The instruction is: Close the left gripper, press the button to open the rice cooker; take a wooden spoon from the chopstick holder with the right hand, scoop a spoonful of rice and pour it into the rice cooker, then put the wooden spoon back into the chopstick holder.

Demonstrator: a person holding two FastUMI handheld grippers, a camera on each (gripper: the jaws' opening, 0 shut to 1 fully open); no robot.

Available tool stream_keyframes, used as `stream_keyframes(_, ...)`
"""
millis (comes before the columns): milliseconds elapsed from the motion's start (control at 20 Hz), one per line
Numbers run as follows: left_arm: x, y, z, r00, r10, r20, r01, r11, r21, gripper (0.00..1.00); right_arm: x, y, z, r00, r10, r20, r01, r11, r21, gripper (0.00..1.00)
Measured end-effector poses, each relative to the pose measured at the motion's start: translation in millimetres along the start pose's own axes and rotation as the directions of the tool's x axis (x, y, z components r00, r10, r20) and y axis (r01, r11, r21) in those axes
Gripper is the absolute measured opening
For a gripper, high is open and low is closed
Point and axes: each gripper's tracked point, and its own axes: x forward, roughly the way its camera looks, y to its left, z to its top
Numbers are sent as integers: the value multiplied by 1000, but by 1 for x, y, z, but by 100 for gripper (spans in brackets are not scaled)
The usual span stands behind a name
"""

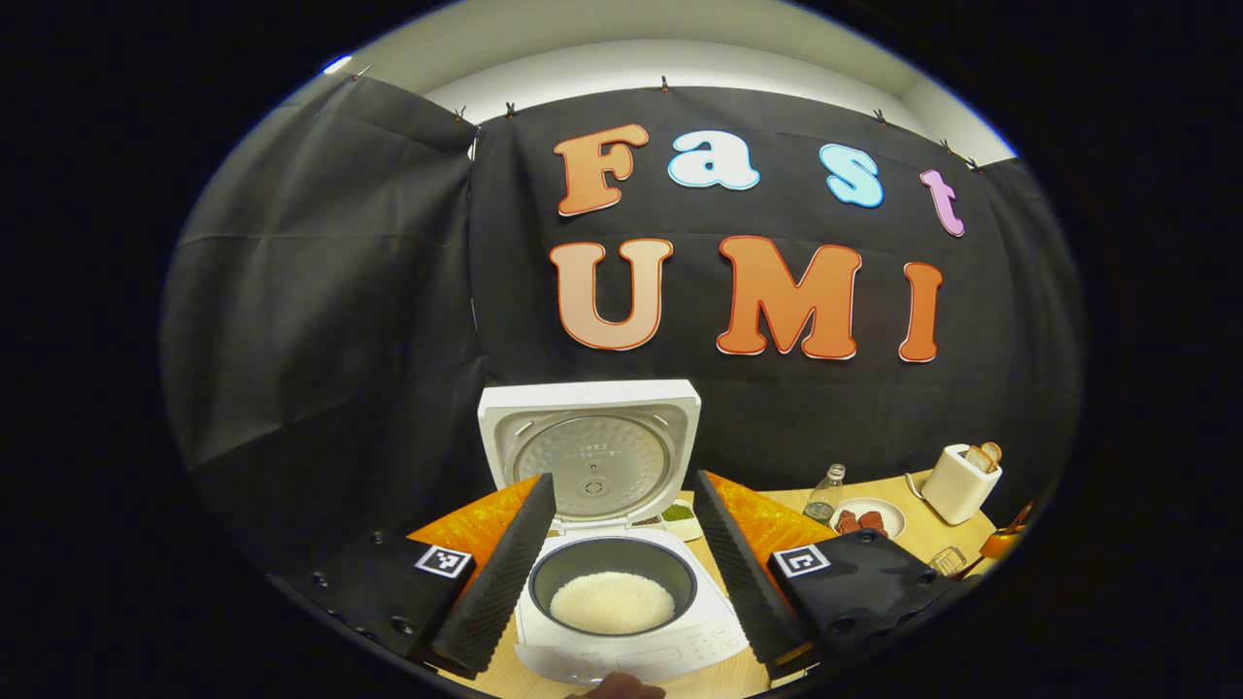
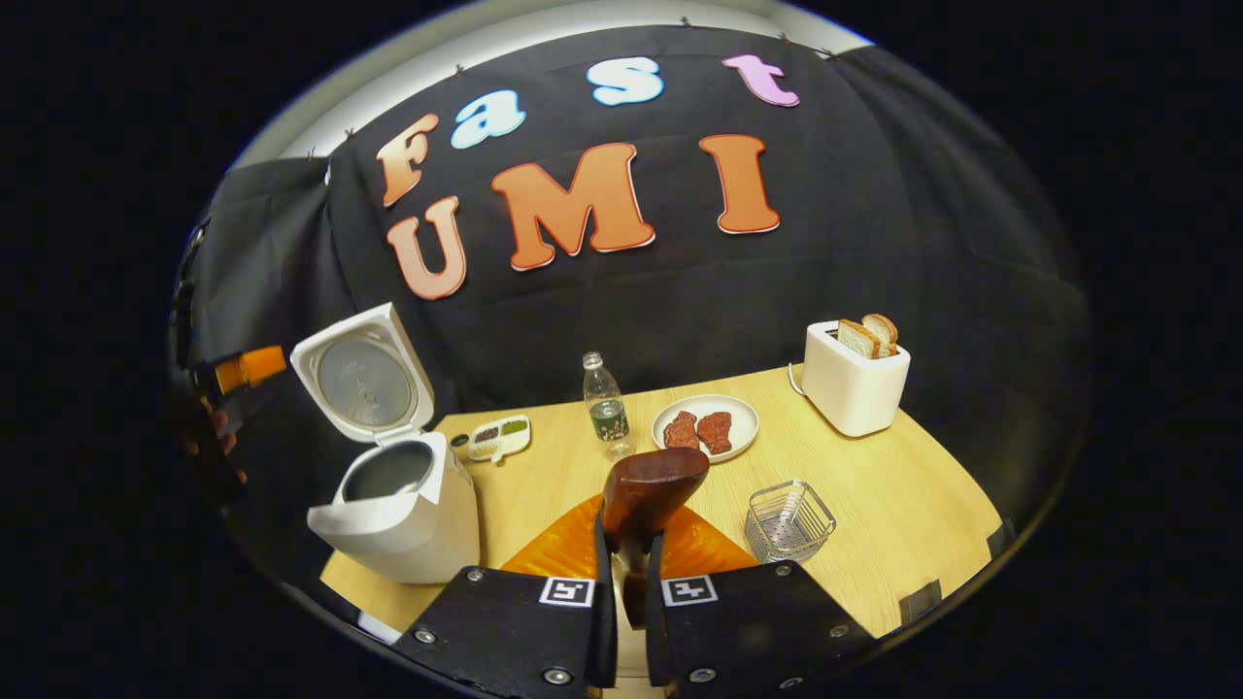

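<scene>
Right tongs clamp the wooden spoon over the desk, left tongs spread above the open rice cooker (rice inside). Missing the chopstick holder could topple it.

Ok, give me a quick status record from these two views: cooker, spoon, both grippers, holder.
rice cooker: lid up, white rice in the inner pot
wooden spoon: clamped in the right gripper, bowl end forward above the table
left gripper: open, fingers either side of the cooker
chopstick holder: wire basket on the table, right of the spoon
spoon contents: cannot tell
</scene>
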Motion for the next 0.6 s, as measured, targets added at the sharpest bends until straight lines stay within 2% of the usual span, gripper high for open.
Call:
stream_keyframes(150, 2, 2, -8, 1000, -17, -16, 17, 1000, 15, 97, 11, 7, -25, 999, -43, -8, 42, 993, -112, 11)
stream_keyframes(300, 3, 7, -14, 999, -17, -30, 17, 1000, 23, 97, 21, 10, -44, 997, -83, 0, 80, 969, -232, 11)
stream_keyframes(450, 2, 13, -19, 999, -13, -45, 14, 999, 34, 97, 27, 20, -60, 995, -94, 40, 102, 924, -370, 11)
stream_keyframes(600, 1, 22, -23, 999, -8, -54, 11, 999, 46, 97, 31, 25, -79, 991, -111, 80, 136, 882, -451, 11)
